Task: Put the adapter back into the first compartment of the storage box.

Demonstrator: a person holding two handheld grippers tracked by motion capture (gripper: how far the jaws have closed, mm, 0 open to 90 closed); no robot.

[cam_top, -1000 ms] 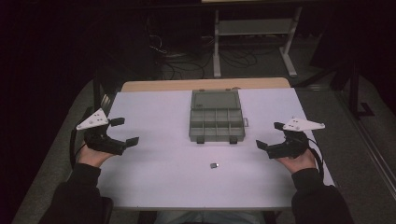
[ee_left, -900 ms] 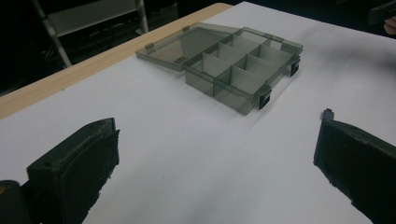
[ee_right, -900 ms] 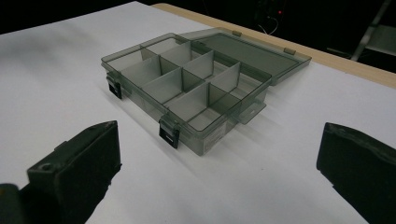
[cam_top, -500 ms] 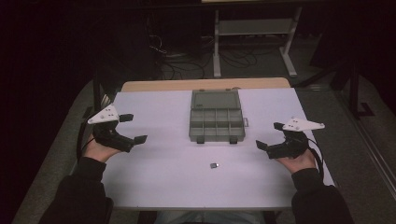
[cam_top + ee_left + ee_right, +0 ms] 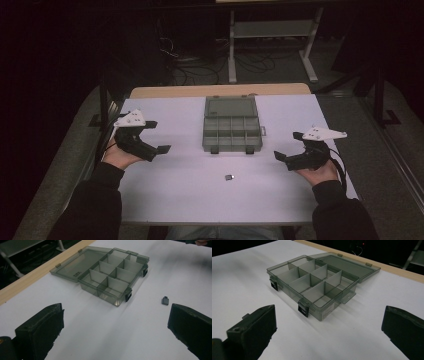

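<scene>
I am holding one tool in each hand over a white desk (image 5: 175, 195). A see-through grey box (image 5: 232, 131) is sitting in the middle of the desk, toward 12 o'clock from me. Its lid (image 5: 230, 106) is lying flat open on the far side, and I am looking into eight small compartments in two rows. They all look bare inside. Two dark clips (image 5: 128, 294) are hanging on the near wall of the box.

A tiny dark piece (image 5: 230, 177) is lying on the desk at about 6 o'clock from the box, near it but not touching. In the left gripper view it (image 5: 165, 300) is sitting just past my right jaw.

My left tool (image 5: 153, 136) is at 9 o'clock from the box, with its jaws spread wide and nothing between them. My right tool (image 5: 289, 146) is at about 4 o'clock from the box, also spread wide and holding nothing.

Compared with a second ago, my left tool is sitting closer to the box and a bit farther up the desk. My right tool is staying in the same spot. The box and the tiny piece are lying where they were.
</scene>
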